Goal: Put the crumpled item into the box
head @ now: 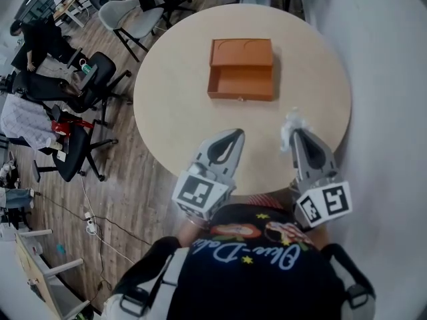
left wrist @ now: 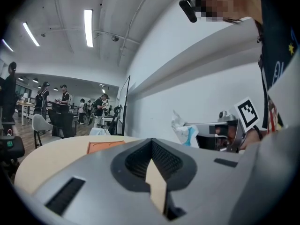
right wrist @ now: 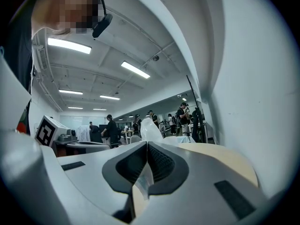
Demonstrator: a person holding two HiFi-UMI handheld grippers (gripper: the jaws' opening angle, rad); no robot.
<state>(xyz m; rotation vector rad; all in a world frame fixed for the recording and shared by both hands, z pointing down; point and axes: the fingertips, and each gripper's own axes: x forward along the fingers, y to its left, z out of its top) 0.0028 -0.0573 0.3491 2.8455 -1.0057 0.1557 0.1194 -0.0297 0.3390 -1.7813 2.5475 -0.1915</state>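
Tool at right (head: 294, 134) tight on crumpled item (head: 292, 121), perhaps tissue; left tool (head: 235, 135) closed.

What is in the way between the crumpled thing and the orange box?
Nothing that shows. The right gripper holds the crumpled item, and only bare table lies between it and the open box.

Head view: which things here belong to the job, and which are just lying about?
Job: orange box, open on the table; crumpled white wad, pinched in the right gripper.
Lying about: black office chair and grey chair beside the table; left gripper, shut and empty.
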